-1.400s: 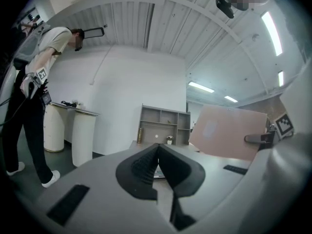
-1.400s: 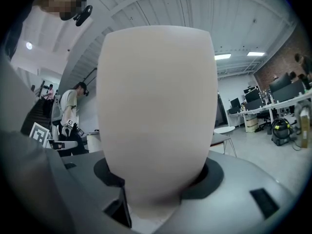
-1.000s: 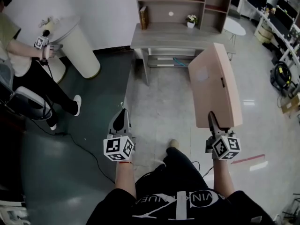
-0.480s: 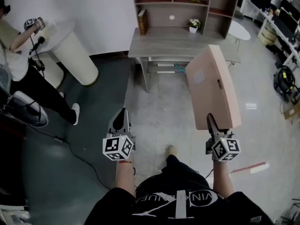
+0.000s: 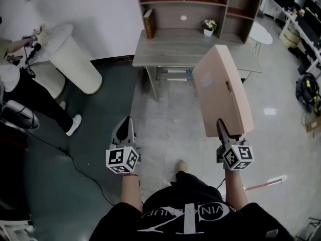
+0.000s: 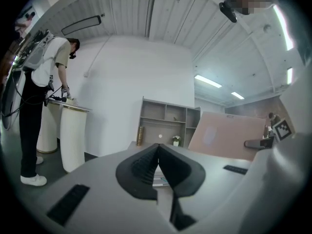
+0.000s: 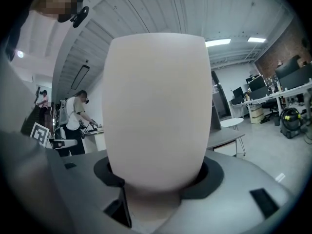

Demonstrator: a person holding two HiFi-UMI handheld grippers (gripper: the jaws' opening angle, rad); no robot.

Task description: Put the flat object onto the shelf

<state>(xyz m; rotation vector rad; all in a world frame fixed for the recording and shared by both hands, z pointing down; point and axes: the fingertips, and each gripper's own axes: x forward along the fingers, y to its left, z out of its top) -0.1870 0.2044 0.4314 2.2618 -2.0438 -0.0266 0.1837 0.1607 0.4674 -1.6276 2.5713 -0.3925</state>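
Observation:
The flat object (image 5: 221, 91) is a pinkish-beige board standing on edge, and my right gripper (image 5: 224, 130) is shut on its near lower end. Its rounded edge (image 7: 156, 106) fills the right gripper view, wedged between the jaws of the right gripper (image 7: 155, 182). My left gripper (image 5: 126, 128) hangs level at the left, shut with nothing in it; the left gripper (image 6: 157, 149) shows its pads meeting, with the board (image 6: 229, 136) off to its right. Ahead stands the shelf (image 5: 196, 3) on a grey desk (image 5: 175, 48), also seen as the shelf (image 6: 167, 126) beyond the left jaws.
A book (image 5: 148, 23) and a small potted plant (image 5: 208, 26) stand on the desk. At the left, a person (image 5: 20, 92) leans over a round white table (image 5: 66, 54). A small round table (image 5: 261, 33) and workstations (image 5: 301, 19) lie to the right. A cable (image 5: 75, 157) crosses the floor.
Both grippers and the board have moved forward toward the desk and shelf. The person at the left has slid toward the frame's edge.

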